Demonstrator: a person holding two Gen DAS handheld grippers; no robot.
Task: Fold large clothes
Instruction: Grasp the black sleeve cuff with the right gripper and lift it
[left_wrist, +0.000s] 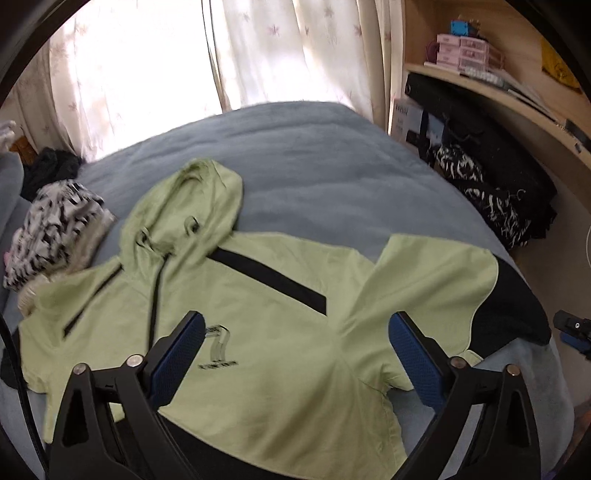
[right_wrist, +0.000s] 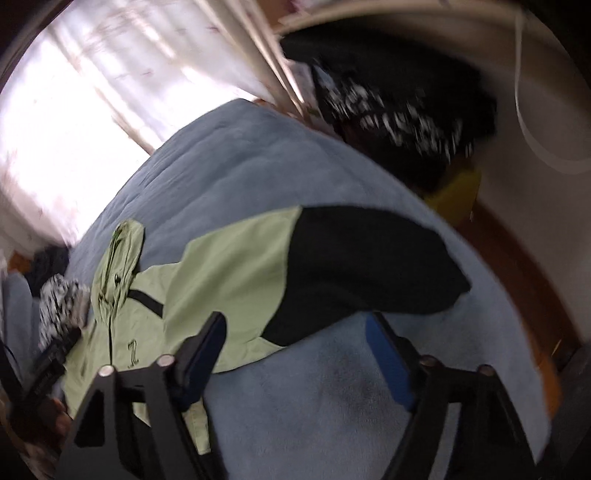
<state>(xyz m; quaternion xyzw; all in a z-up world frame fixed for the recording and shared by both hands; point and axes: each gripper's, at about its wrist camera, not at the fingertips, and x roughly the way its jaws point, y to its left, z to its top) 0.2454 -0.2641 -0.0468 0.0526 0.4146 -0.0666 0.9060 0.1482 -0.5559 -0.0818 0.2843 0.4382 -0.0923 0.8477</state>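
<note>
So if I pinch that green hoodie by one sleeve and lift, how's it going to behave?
The green hoodie lies flat and creased on the blue blanket, so it will probably drape limply. Its black sleeve end likely dangles. The fuzzy blanket may drag it if pushed.

Home bedroom. Bed with blue-grey fleece blanket (left_wrist: 314, 162) fills centre of both views. Sheer floral curtains (left_wrist: 147, 66) over bright window at 12 o'clock. Wooden shelf unit (left_wrist: 517, 92) at 2 o'clock holds pink boxes (left_wrist: 458, 51) and papers. Dark bags and patterned clothes (left_wrist: 491, 184) heaped at 3 o'clock beside bed. Black-and-white garment pile (left_wrist: 55, 236) on bed at 9 o'clock. Wooden floor (right_wrist: 517, 266) beside bed.
</note>
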